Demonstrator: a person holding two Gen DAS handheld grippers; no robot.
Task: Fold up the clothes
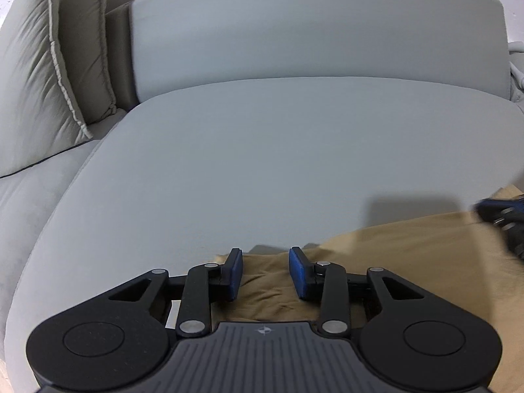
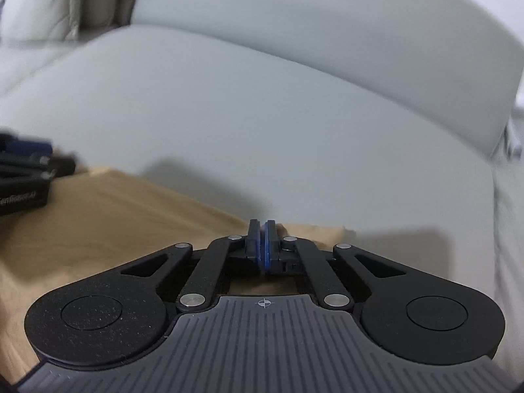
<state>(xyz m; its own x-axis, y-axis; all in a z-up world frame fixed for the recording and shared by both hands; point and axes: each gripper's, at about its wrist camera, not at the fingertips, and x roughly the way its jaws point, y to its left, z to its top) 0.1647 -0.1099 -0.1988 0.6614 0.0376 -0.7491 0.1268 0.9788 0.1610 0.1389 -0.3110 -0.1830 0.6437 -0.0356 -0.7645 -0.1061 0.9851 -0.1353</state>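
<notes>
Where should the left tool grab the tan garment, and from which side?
Probably the garment's far left corner, just ahead of the open left tool. Come from above, angled forward: the cloth lies flat on the grey cushion, so only that free edge offers a pinchable lip.

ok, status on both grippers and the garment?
Left gripper open above the tan garment, nothing pinched. Right gripper shut at the garment's far edge; grip on cloth unclear. Grey sofa cushion ahead, nothing in the way.
</notes>
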